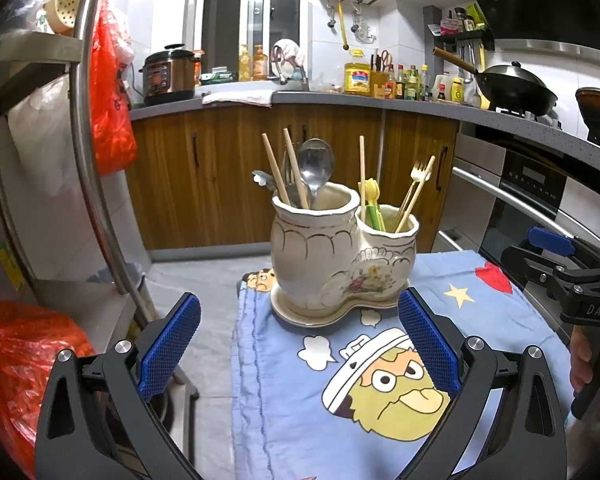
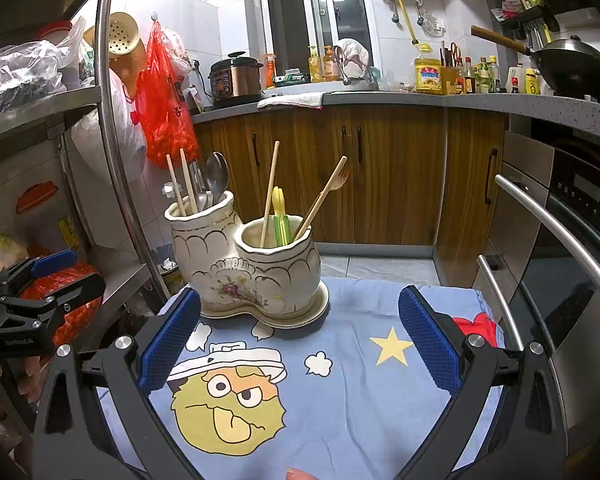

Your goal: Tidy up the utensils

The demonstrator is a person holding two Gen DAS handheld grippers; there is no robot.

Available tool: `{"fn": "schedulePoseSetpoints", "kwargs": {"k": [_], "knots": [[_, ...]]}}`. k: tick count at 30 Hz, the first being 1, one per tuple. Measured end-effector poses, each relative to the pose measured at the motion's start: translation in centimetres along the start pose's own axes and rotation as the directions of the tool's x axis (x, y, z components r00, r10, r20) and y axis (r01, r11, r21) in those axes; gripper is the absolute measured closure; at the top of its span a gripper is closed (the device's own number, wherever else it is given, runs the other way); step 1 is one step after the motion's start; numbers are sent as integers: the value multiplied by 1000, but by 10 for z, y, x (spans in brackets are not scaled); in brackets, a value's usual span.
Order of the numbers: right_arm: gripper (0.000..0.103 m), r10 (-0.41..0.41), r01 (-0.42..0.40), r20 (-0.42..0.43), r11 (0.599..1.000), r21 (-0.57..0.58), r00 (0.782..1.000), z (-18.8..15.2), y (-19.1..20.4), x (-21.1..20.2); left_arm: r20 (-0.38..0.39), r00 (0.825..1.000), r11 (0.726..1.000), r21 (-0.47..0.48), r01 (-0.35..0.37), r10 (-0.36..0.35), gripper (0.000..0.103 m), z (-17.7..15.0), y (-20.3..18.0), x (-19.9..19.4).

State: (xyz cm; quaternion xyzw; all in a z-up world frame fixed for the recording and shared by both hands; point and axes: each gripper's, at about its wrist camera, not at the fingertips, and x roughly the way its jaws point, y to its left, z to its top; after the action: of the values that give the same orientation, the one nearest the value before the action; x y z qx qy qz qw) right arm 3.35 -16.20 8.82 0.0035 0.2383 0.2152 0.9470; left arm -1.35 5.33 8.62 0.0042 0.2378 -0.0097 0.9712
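Both grippers hang empty w/ jaws wide apart: left gripper (image 1: 300,344) low over the cloth, right gripper (image 2: 300,344) likewise, neither touching anything. Straight ahead of both sits the ceramic holder (image 1: 340,256), a two-pot piece on its own saucer base, resting on the blue cartoon cloth (image 1: 500,320) near its far edge. Taller pot has two chopsticks (image 1: 286,168), a metal spoon (image 1: 315,166) & a fork or so behind; shorter pot has one chopstick (image 1: 362,172), yellow-green plastic utensils (image 1: 372,204), a gold fork (image 1: 418,174). Mixed types in each pot, so sorting prob. not finished. Holder is nearer the left gripper, up-left of the right one. Kitchen cabinets (image 1: 220,176) behind.
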Motion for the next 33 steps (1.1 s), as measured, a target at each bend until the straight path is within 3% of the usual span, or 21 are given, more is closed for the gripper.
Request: {"fn": "schedulePoseSetpoints", "kwargs": {"k": [33], "knots": [[5,0,0,2,1000,-4,1000,0,0,1,-2,1000,1000,-2,-4,4,5,-1,3,2]]}}
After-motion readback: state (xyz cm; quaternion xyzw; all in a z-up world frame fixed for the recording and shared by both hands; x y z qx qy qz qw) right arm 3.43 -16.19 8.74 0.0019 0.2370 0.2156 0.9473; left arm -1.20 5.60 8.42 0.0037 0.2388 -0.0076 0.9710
